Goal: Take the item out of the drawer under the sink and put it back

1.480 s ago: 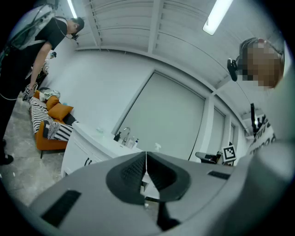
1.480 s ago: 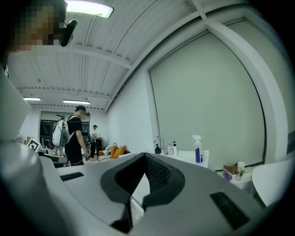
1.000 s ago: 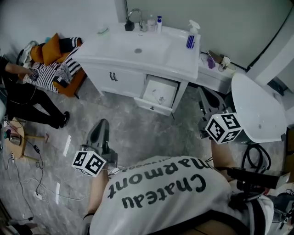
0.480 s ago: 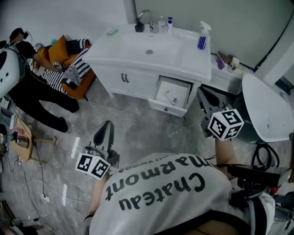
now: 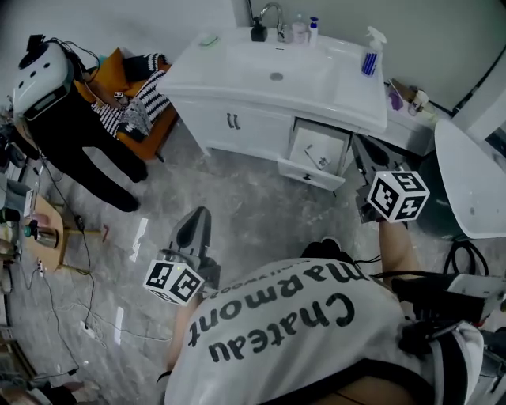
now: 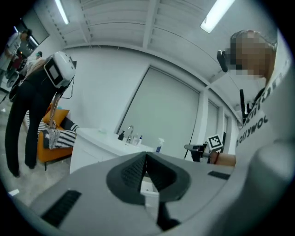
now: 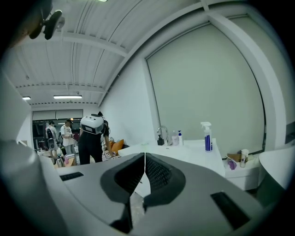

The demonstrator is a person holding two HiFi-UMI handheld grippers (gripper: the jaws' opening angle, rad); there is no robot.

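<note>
Floor [image 5: 237,213] of grey marbled tile filled most of the head view. Sink cabinet [image 5: 261,130], white, stood at top centre w/ a basin set in its top. Bystander [image 5: 75,130] in dark clothes w/ a white headset bent over at left, beside an orange chair [image 5: 117,62] draped w/ striped cloth [image 5: 142,103]. Drawer [image 5: 310,176] under the sink's right side stood pulled out. Left hand-held gripper [image 5: 198,217] hung over the floor, well apart from the cabinet, jaws closed together w/ nothing btw them. Right hand-held gripper [image 5: 362,150] was just right of the drawer, jaws likewise pressed together & empty. Spray bottle [image 5: 369,55], blue-bodied, stood at the basin's right rear; faucet [image 5: 273,12] at rear centre. Item [image 5: 319,158], small & dark, lay inside the open drawer on its pale bottom, too small to identify.
</note>
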